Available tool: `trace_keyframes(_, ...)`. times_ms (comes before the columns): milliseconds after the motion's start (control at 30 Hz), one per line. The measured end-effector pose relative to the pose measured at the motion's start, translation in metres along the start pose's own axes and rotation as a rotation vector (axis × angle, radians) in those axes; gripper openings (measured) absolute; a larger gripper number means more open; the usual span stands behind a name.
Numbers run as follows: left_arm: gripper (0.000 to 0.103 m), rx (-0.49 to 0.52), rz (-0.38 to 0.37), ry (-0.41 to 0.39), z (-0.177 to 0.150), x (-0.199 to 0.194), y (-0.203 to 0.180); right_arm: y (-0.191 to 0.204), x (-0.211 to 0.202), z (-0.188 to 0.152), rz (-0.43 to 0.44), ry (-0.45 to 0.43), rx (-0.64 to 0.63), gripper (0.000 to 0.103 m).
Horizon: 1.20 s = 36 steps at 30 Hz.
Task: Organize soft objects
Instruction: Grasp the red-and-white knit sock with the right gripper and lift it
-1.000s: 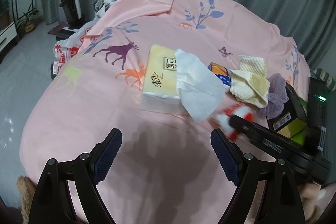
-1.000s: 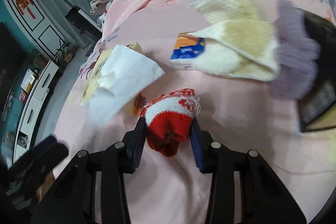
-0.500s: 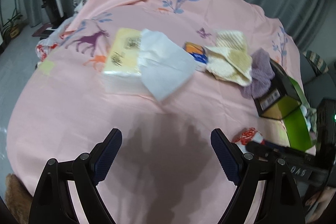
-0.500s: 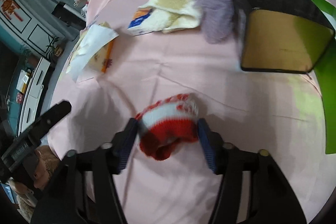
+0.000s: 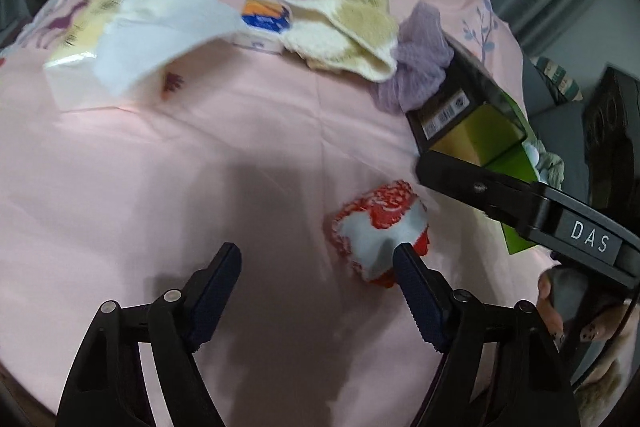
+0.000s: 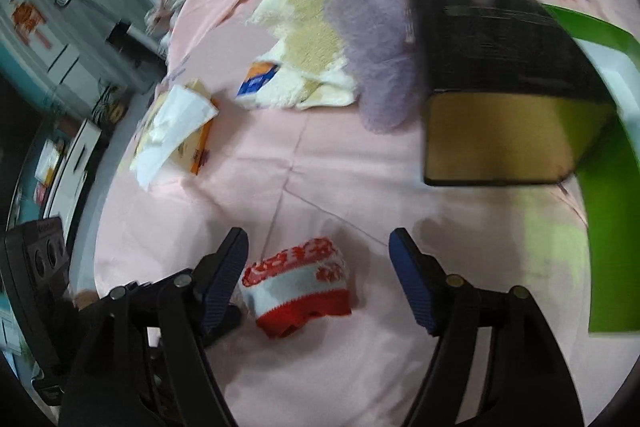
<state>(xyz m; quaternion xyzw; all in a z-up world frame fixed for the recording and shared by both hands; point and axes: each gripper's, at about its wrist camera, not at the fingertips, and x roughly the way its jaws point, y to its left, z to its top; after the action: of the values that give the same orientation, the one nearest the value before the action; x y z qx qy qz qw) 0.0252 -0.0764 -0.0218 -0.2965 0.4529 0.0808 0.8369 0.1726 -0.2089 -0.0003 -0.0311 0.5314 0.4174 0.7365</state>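
Ahead of the left gripper (image 5: 316,259), jaws apart and empty, the red-and-white knit piece (image 5: 378,227) lies on the pink sheet (image 5: 200,147) by its right finger. From the right wrist, the right gripper (image 6: 318,251) stands apart around the knit; light, limp, best pinched mid-bulk.

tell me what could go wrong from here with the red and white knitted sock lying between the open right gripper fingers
1. The red and white knitted sock lies crumpled against the right gripper's left finger, so closing may catch only an edge.
2. The left gripper sits close by, its right fingertip at the sock; the two tools could collide.
3. The pink bedsheet is wrinkled and might get pinched along.
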Motion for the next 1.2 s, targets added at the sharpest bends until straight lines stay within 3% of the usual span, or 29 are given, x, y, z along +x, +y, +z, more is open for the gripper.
trace_keyframes(133,0.079,0.03,0.022,-0.01,0.003,0.01,-0.008,-0.012,0.013,0.009,0.017,0.04,-0.003,0.056)
trace_keyframes(233,0.078,0.038,-0.009,-0.009,0.006,0.013,-0.01,-0.02,0.02,0.009,0.028,0.071,0.022,0.054)
trace_keyframes(300,0.066,0.042,-0.028,-0.005,0.006,0.013,-0.01,-0.021,0.021,0.007,0.042,0.087,0.034,0.054)
trace_keyframes(533,0.052,0.068,-0.041,-0.031,-0.007,0.011,-0.015,-0.02,0.026,-0.008,0.05,0.085,0.068,0.054)
trace_keyframes(600,0.041,0.082,-0.063,-0.033,-0.009,0.011,-0.018,-0.02,0.025,-0.012,0.057,0.076,0.089,0.047)
trace_keyframes(633,0.032,0.089,-0.073,-0.034,-0.009,0.01,-0.02,-0.02,0.024,-0.013,0.092,0.08,0.108,0.039)
trace_keyframes(767,0.03,0.1,-0.076,-0.04,-0.009,0.004,-0.026,-0.02,0.017,-0.016,0.076,0.074,0.174,0.037)
trace_keyframes(1033,0.03,0.121,-0.15,-0.1,0.001,-0.034,-0.036,0.017,-0.031,-0.006,-0.068,-0.008,0.183,0.036)
trace_keyframes(1200,0.03,0.123,-0.161,-0.16,0.01,-0.061,-0.024,0.039,-0.041,0.005,-0.056,-0.03,0.196,0.036)
